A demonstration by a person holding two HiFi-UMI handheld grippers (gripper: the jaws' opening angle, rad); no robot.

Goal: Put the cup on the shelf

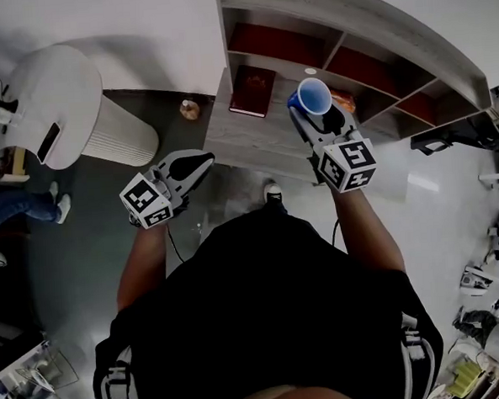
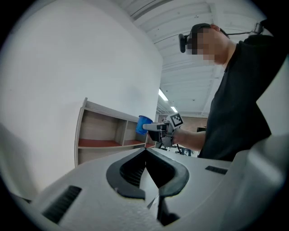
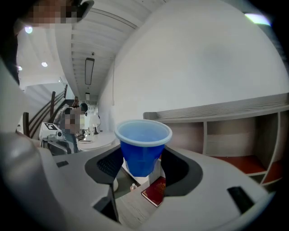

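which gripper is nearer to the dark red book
Right. The right gripper, shut on the blue cup, is above the shelf's ledge, just right of the book. The left gripper hangs off the ledge's front edge, jaws together, empty.

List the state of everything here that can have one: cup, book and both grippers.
Blue plastic cup: upright, held in the air, not yet set on the grey wooden shelf.
Right gripper: shut on the cup.
Left gripper: jaws together, nothing between them.
Dark red book: closed, lying flat on the shelf's ledge.
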